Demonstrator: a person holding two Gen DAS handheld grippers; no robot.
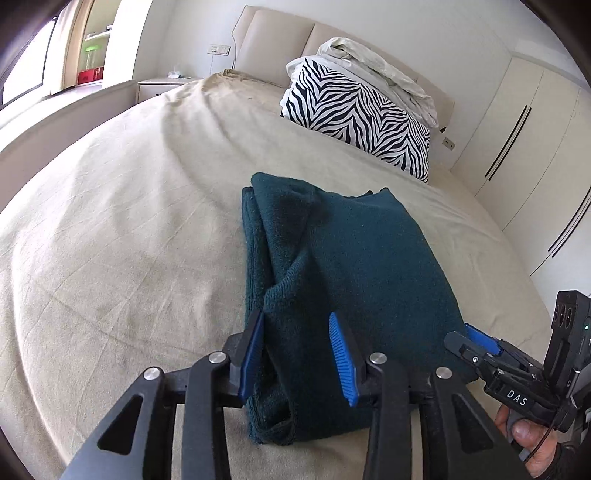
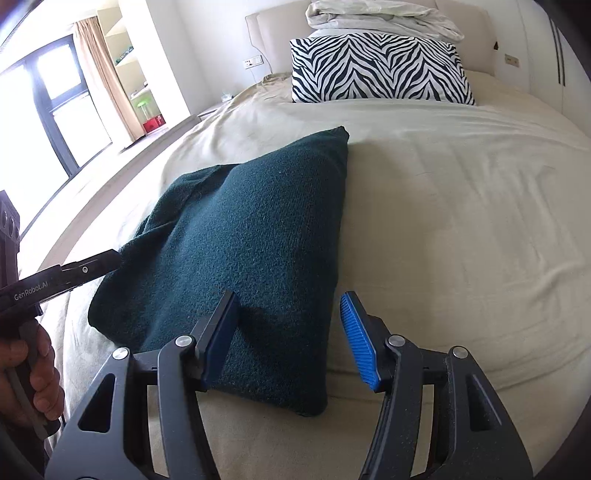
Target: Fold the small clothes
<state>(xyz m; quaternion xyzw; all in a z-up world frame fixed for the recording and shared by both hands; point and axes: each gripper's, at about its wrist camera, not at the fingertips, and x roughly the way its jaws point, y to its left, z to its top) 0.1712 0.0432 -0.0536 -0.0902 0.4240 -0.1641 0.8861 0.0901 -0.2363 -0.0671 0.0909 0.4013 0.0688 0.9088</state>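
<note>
A dark teal knitted garment (image 1: 354, 258) lies folded in a long rectangle on the beige bed sheet (image 1: 129, 240). My left gripper (image 1: 297, 352) is open and straddles the bunched near-left edge of the garment, with folds of cloth between its blue pads (image 1: 341, 356). My right gripper (image 2: 290, 334) is open over the garment's (image 2: 240, 240) near-right corner, one finger above the cloth and the other above the sheet (image 2: 461, 221). Each gripper shows in the other's view: the right gripper (image 1: 476, 339) at the garment's right edge, the left gripper (image 2: 107, 260) at its left edge. A hand holds each handle.
A zebra-striped pillow (image 2: 380, 66) lies at the head of the bed with a folded pale duvet (image 2: 384, 16) on top, against a padded headboard (image 1: 273, 40). Wardrobe doors (image 1: 517, 122) stand to the right, a window (image 2: 48, 103) and shelves to the left. Bare sheet surrounds the garment.
</note>
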